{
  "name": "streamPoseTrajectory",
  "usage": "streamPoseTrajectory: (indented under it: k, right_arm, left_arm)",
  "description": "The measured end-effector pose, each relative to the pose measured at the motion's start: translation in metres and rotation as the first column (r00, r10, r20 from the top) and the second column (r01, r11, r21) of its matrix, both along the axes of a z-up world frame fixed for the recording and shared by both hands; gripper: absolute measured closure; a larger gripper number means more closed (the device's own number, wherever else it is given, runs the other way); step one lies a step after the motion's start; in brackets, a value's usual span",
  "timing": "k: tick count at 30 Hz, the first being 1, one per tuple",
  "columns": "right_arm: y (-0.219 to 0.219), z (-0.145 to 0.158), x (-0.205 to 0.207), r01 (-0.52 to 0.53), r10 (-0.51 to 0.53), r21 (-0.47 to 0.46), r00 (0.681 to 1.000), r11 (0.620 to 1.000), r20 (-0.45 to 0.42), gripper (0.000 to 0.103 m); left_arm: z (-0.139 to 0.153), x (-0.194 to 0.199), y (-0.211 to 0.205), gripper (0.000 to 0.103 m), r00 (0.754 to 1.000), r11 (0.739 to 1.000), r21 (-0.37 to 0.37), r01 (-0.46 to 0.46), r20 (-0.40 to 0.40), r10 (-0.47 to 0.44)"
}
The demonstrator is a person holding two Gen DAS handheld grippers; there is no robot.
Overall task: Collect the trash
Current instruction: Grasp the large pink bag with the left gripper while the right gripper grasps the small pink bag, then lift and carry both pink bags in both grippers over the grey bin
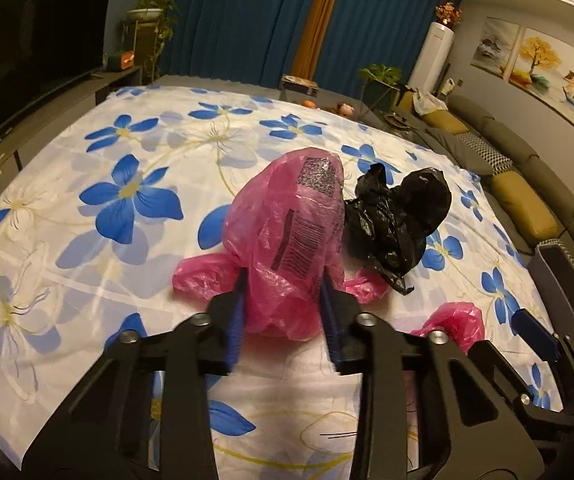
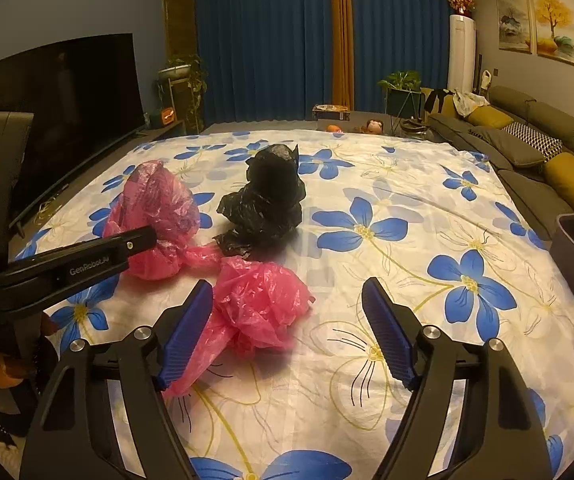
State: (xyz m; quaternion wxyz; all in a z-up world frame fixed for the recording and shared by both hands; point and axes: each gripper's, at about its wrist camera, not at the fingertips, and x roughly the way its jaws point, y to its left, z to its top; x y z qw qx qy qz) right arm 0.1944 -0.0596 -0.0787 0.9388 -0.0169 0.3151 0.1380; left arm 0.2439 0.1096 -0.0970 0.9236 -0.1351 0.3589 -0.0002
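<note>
Plastic bags lie on my flowered sheet [image 1: 87, 184]. From my left wrist camera, my left gripper [image 1: 285, 280] is clamped on the big pink bag [image 1: 287, 216]; its blue pads press both sides. This bag stands puffed up, its long axis pointing away from me toward the blue curtain [image 1: 247, 16]. What is inside it I cannot tell. A crumpled black bag [image 1: 399, 216] touches it on the right. A grey bin [image 1: 567, 280] stands at the sheet's right edge, next to the sofa [image 1: 527, 184]; its inside is hidden.

From my right wrist camera, my right gripper [image 2: 287, 292] is apart, holding nothing. The small pink bag [image 2: 259, 304] lies against its left pad, low and crumpled. A television [image 2: 55, 120] stands on the left.
</note>
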Motion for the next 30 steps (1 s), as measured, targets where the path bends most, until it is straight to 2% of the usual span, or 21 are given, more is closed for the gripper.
streamPoseTrajectory:
  k: [2,4,9,12,20,26,30]
  right_arm:
    - [0.001,-0.001,0.002,-0.001,0.001,0.002,1.000,1.000,-0.005,0.030]
    - [0.002,-0.001,0.002,-0.002,0.002,0.002,1.000,1.000,-0.008,0.030]
    - [0.009,-0.004,0.006,-0.018,0.018,-0.008,0.999,1.000,-0.030,0.036]
    - [0.011,-0.006,0.009,-0.026,0.025,-0.010,0.998,1.000,-0.049,0.041]
    - [0.012,-0.013,0.016,-0.044,0.044,-0.004,0.994,0.999,-0.095,0.064]
    - [0.008,-0.011,0.015,-0.041,0.042,0.020,0.995,0.999,-0.087,0.074]
    - [0.004,-0.007,0.009,-0.025,0.027,0.033,0.998,0.999,-0.059,0.076]
  left_arm:
    - [0.000,-0.001,0.002,0.087,1.000,1.000,-0.012,0.002,0.002,-0.002]
    - [0.002,-0.005,0.004,0.094,1.000,1.000,-0.026,0.004,0.009,-0.004]
    - [0.015,-0.021,0.006,0.095,0.999,0.998,-0.057,0.006,0.051,-0.003]
    - [0.024,-0.029,0.002,0.095,0.996,0.999,-0.049,0.016,0.084,-0.012]
    - [0.024,-0.028,-0.006,0.095,0.996,0.999,-0.025,0.035,0.088,-0.032]
    - [0.026,-0.032,-0.009,0.095,0.995,0.999,-0.008,0.037,0.098,-0.036]
    - [0.028,-0.035,-0.015,0.095,0.993,0.999,0.009,0.049,0.110,-0.050]
